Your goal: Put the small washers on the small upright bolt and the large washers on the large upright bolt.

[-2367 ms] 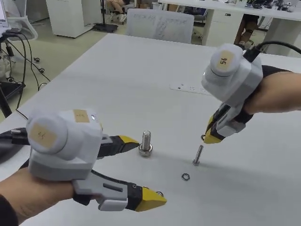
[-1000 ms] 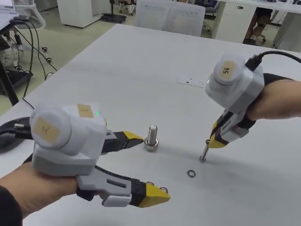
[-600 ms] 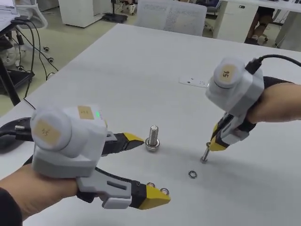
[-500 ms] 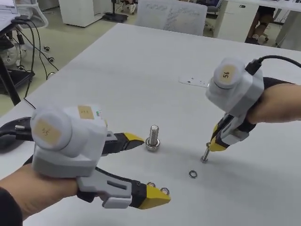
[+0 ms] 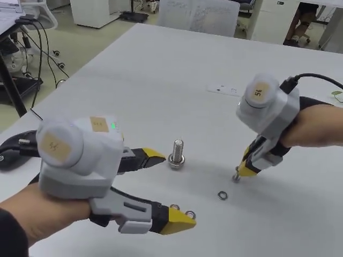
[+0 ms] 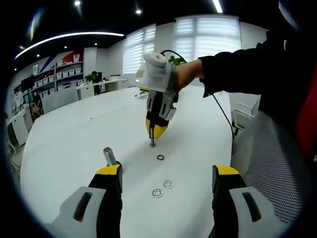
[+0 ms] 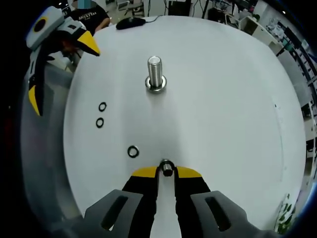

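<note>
The large upright bolt (image 5: 177,154) stands mid-table, also seen ahead in the right gripper view (image 7: 155,74). Only the foot of the small upright bolt (image 5: 236,176) shows under my right gripper (image 5: 244,170), whose jaws are shut on a small round washer (image 7: 167,168) right at the bolt's top. One small washer (image 5: 222,195) lies just in front of that bolt. Two more washers (image 5: 182,211) lie by the lower jaw of my left gripper (image 5: 169,190), which stands open and holds nothing, its upper jaw tip close to the large bolt (image 6: 110,156).
A white power strip (image 5: 225,89) lies further back on the white table (image 5: 134,80). Cables and a dark object (image 5: 10,147) sit at the table's left edge. Chairs and desks stand beyond the far edge.
My right gripper has come down from above and left of the small bolt onto its top, so less of the bolt shows. The left gripper has hardly moved. The head camera has shifted.
</note>
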